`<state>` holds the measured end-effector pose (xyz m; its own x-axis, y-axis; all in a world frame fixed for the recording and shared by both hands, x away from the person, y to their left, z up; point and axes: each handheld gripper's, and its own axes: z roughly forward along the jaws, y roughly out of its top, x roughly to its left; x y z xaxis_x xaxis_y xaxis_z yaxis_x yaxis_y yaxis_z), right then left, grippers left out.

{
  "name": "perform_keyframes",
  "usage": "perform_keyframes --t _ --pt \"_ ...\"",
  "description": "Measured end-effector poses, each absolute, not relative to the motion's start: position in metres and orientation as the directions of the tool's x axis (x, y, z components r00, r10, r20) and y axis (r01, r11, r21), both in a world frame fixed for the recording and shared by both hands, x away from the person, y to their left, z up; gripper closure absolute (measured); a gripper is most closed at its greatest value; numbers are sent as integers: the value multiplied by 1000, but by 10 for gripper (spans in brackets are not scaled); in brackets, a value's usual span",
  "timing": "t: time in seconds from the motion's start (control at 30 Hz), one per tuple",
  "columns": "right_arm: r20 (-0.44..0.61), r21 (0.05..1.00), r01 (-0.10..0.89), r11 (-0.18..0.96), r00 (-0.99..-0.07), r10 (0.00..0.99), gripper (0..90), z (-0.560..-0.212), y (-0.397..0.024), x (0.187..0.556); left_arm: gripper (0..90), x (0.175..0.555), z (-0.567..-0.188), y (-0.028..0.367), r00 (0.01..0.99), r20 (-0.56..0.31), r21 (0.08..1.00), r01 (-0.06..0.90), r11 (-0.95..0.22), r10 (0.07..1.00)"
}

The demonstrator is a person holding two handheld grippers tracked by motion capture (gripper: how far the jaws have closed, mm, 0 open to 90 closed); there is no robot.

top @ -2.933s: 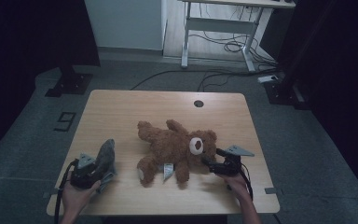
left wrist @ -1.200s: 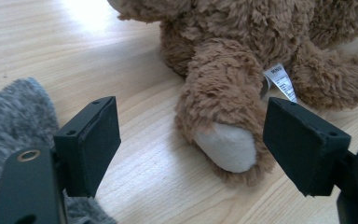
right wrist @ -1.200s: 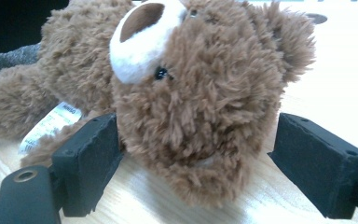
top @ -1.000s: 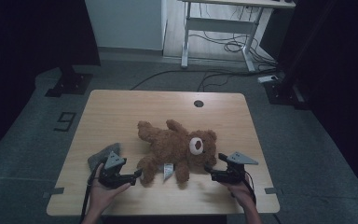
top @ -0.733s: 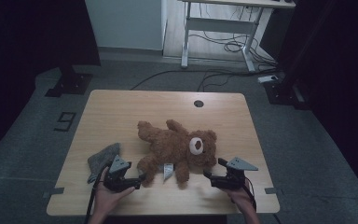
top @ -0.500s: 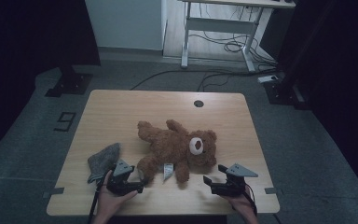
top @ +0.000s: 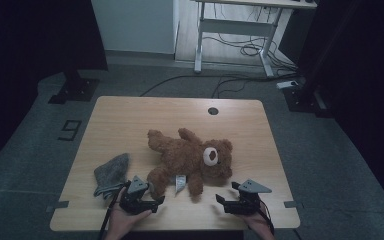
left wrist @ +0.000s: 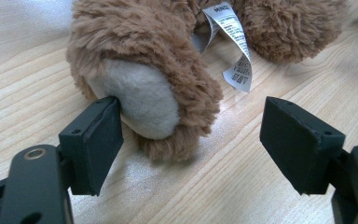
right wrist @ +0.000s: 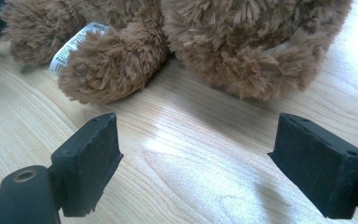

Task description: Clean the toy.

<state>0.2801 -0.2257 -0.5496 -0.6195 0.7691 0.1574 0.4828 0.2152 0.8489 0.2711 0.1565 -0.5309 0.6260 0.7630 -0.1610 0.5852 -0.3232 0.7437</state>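
The teddy bear [top: 192, 160] lies on its back mid-table [top: 130, 115]. Its pale-soled foot [left wrist: 144, 100] sits between my left gripper's [left wrist: 191, 140] spread jaws, brushing one pad. My right gripper [right wrist: 196, 163], jaws wide apart and holding nothing, rests just short of the bear's arm and head. A grey cloth [top: 111, 172] lies beside my left gripper.

A light wooden worktop [top: 130, 115] is seen. A brown bear [top: 192, 157] is laid near its middle, and a grey cloth [top: 111, 172] is lying just left of the bear.
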Motion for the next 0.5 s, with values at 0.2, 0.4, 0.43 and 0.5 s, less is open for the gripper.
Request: perform_keyframes --t 0.2,0.4,0.43,0.5 --pt "152 850 479 218 -620 770 145 -550 -225 280 213 271 -532 157 627 -161 742 586 -325 762" --pt "151 854 475 213 -617 772 145 -549 -226 280 214 270 -531 158 626 -165 743 587 -322 762" --pt "154 854 477 209 -615 773 145 -549 -227 280 214 270 -531 158 626 -165 743 587 -322 762" --pt "157 854 477 205 -614 773 145 -549 -227 280 214 270 -530 158 627 -165 745 585 -320 761"
